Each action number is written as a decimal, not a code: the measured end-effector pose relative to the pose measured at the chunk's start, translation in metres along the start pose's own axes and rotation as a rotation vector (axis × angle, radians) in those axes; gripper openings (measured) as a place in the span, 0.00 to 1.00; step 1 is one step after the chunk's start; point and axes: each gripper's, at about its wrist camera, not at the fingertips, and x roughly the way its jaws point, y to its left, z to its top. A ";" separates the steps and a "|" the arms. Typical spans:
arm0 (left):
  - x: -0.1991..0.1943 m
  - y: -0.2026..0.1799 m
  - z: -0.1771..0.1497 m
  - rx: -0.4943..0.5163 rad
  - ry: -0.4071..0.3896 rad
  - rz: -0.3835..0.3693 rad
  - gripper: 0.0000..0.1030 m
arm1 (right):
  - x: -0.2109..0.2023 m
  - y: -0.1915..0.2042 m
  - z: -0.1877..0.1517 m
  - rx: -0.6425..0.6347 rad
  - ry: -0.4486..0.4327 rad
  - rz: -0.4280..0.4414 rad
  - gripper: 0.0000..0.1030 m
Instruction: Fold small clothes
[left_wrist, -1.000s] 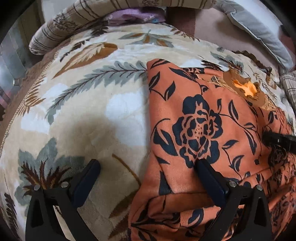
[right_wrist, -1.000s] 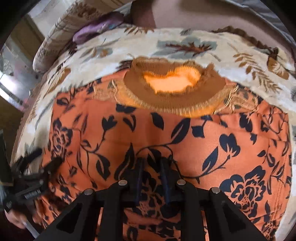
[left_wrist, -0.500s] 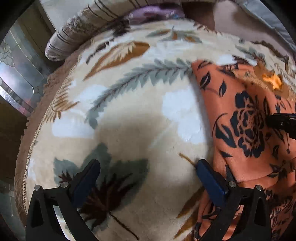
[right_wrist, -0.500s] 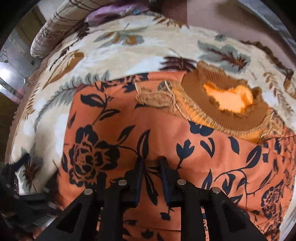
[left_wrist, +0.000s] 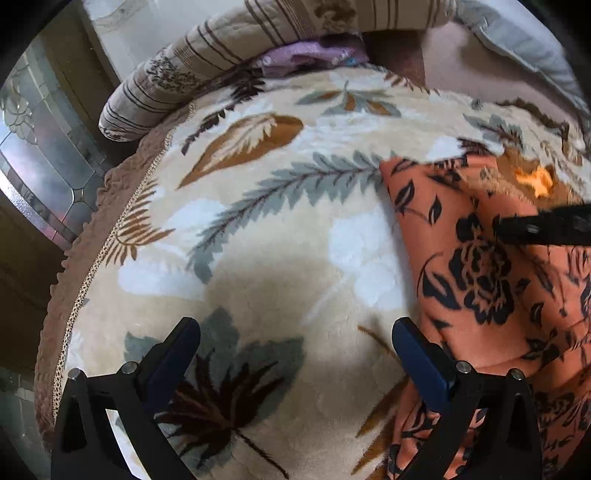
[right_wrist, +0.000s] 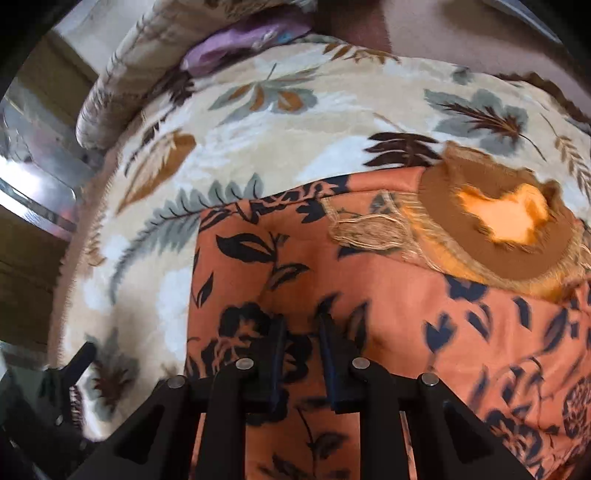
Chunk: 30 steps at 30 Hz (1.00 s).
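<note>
— Looking down my right wrist view: the right tongs (right_wrist: 301, 326) are sitting nearly closed over the orange floral garment (right_wrist: 388, 295), a narrow gap between the fingers. Whether any cloth is pinched there, I cannot tell.

— And the left?

— I'm seeing the left tongs (left_wrist: 295, 332) standing wide open, nothing between them, over the leaf-patterned blanket (left_wrist: 258, 240) just beside the garment's edge.

— Where is the garment lying?

— It is lying flat on the blanket, brown knitted collar (right_wrist: 498, 236) at its far end. A striped pillow (left_wrist: 229, 62) and something purple (left_wrist: 306, 55) are lying beyond the blanket.
</note>
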 end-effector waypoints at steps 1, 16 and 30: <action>-0.001 0.000 0.001 -0.006 -0.011 -0.002 1.00 | -0.008 -0.005 -0.002 -0.007 -0.020 -0.008 0.21; -0.041 -0.011 0.009 -0.017 -0.248 -0.053 1.00 | -0.035 -0.069 -0.064 -0.016 -0.013 -0.152 0.21; -0.034 -0.028 0.009 0.023 -0.238 -0.043 1.00 | -0.037 -0.080 -0.078 -0.039 0.014 -0.098 0.21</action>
